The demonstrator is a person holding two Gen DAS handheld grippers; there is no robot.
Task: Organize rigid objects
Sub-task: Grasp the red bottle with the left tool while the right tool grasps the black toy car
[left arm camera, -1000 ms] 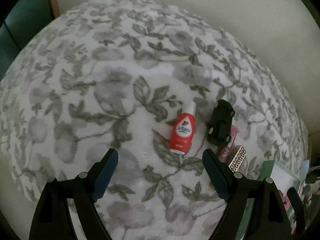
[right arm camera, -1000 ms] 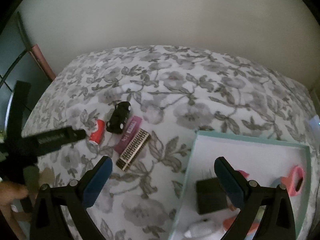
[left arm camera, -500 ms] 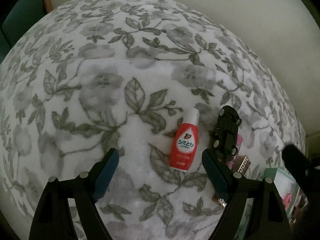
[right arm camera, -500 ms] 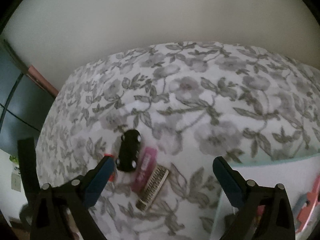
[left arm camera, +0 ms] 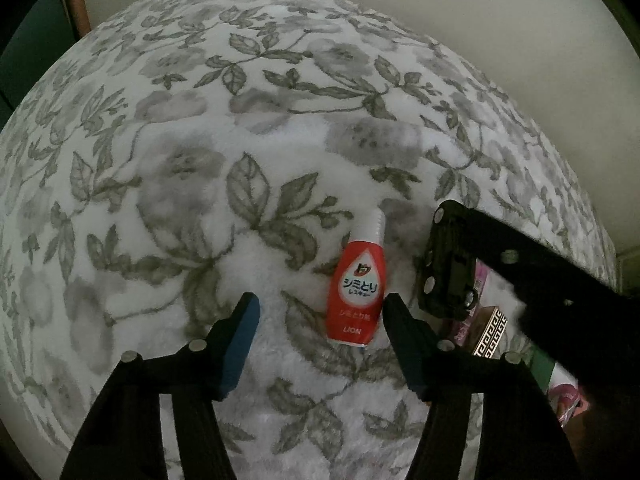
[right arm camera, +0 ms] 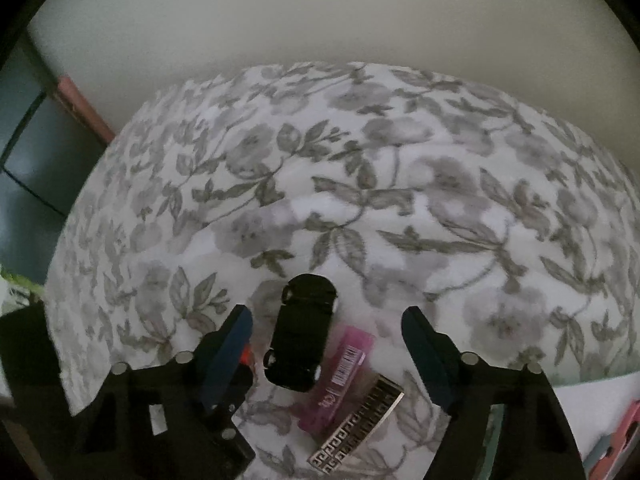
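Bed with floral blanket (left arm camera: 248, 184). Left tongs (left arm camera: 318, 320) spread wide, gripping nothing; the red bottle (left arm camera: 354, 294) lies flat just off the right finger's tip, cap pointing away. Right tongs (right arm camera: 326, 344) also wide apart and empty, low over the black toy car (right arm camera: 300, 340), which sits between the fingers. Pink pack (right arm camera: 340, 376) touches the car's right side; patterned box (right arm camera: 358, 424) lies beside that. Tray (right arm camera: 596, 400) corner at far right.
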